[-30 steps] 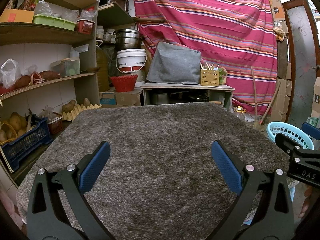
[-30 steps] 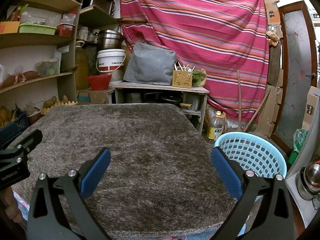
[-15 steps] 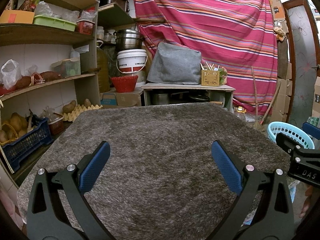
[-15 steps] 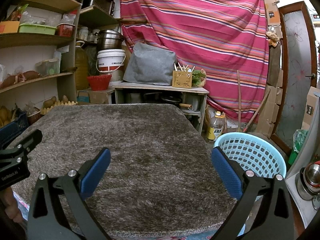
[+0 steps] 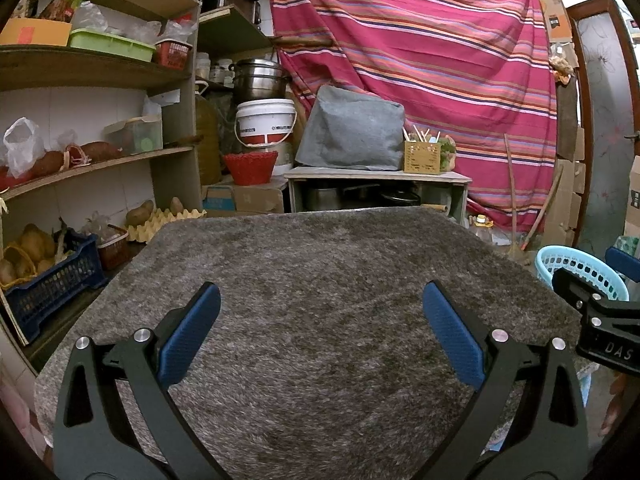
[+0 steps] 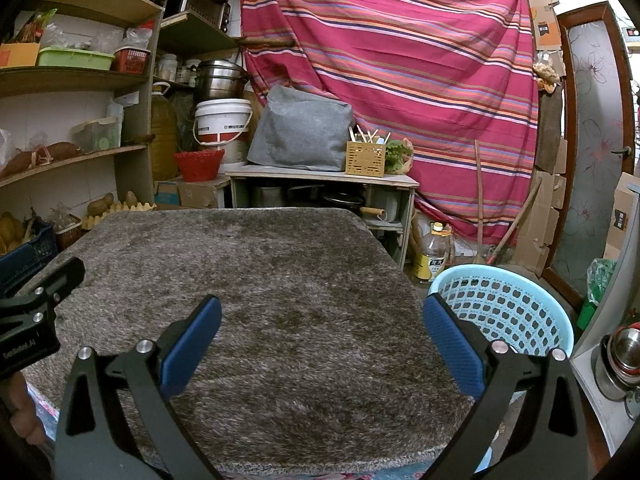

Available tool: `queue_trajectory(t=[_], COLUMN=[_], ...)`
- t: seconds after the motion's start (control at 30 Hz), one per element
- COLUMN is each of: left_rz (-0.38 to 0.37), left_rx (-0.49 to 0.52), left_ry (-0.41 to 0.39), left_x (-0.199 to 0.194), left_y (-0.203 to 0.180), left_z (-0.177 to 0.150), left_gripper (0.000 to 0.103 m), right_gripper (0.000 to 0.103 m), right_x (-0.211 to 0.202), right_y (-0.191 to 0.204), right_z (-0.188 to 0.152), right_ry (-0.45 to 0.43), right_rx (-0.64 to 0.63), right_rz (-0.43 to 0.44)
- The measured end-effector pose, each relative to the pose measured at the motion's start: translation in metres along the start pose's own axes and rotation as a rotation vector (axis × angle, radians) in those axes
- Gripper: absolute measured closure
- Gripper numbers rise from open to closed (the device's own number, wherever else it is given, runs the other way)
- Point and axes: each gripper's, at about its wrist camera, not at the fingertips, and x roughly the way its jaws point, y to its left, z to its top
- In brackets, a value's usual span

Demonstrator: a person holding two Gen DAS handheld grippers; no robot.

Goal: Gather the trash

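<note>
Nothing has changed: the left gripper (image 5: pixel 320 320) and right gripper (image 6: pixel 322 322) stay wide apart (holding nothing), so no trash on the rug (image 5: pixel 320 280) to collect.

From my remote station, the light-blue basket (image 5: pixel 576 270) is only partly visible in the left wrist view, screened by the right gripper (image 5: pixel 600 312), itself cut off at the frame's edge. In the right wrist view the basket's (image 6: pixel 508 308) near wall is behind a blue fingertip (image 6: pixel 452 344). The gray cover (image 6: pixel 300 136) conceals whatever it drapes. The bucket's (image 6: pixel 222 126) lettering is too small for me to read.
</note>
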Motion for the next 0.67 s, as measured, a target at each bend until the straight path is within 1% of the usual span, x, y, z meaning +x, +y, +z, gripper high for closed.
queue_trajectory(t=[0.67], left_rz=[0.009], left_rx=[-0.011], left_ry=[-0.005], left_x=[-0.0012], left_y=[0.004], left_z=[0.002], left_gripper=[0.005], right_gripper=[0.004], right_x=[-0.0004], right_y=[0.0015], right_z=[0.0018], right_ry=[-0.001], right_rx=[-0.003], right_rz=[0.003])
